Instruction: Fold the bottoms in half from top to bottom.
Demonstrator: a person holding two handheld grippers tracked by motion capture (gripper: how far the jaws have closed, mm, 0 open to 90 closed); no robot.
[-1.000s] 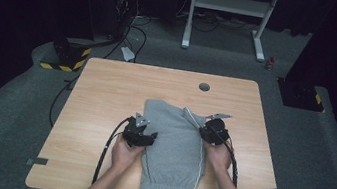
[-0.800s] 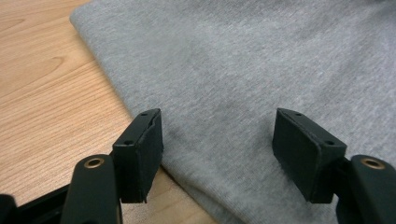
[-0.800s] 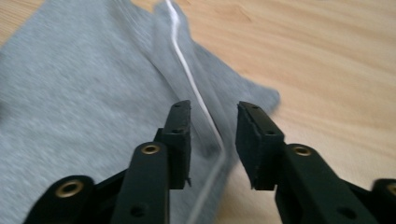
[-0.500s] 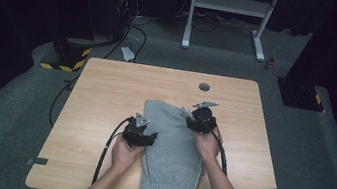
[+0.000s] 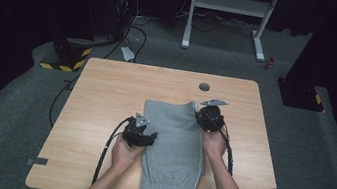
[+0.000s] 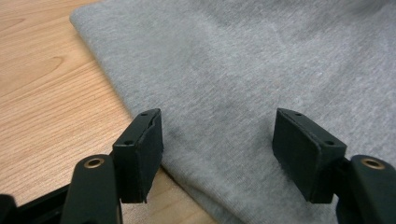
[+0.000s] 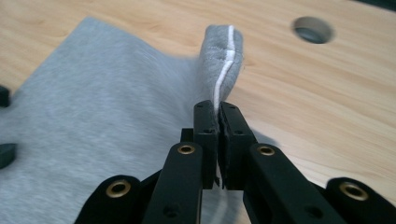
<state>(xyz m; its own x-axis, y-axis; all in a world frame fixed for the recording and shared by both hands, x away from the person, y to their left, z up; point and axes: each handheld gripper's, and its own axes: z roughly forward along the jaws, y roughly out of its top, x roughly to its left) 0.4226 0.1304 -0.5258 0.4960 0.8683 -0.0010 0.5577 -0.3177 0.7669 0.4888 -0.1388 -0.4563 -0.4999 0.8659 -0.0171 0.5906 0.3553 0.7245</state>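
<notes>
Wood-grain tabletop [image 5: 105,95] surrounds your work, and a round cable hole [image 5: 204,86] sits in it at about 12 o'clock from the garment, just beyond your right gripper. Past the far edge you have dark carpet, a white metal frame [image 5: 230,5] at 12 o'clock, a yellow-and-black striped block [image 5: 62,63] at 10 o'clock and loose cables beside it. Nothing lies between your grippers and the cloth.

Your grey sweatpants [image 5: 174,146] lie folded lengthwise at the middle of the table, the ribbed waistband at 6 o'clock near your edge and the leg ends at 12 o'clock. The fabric is soft fleece with a thin white stripe [image 7: 223,77] along its seam.

Your right gripper [image 7: 218,122] has just been closing and now pinches the far right corner of the sweatpants, at 1 o'clock on the cloth, with that corner standing up off the table. Your left gripper [image 6: 219,144] rests at the cloth's left edge, at 9 o'clock, jaws spread wide, with fabric under them and nothing grasped.
</notes>
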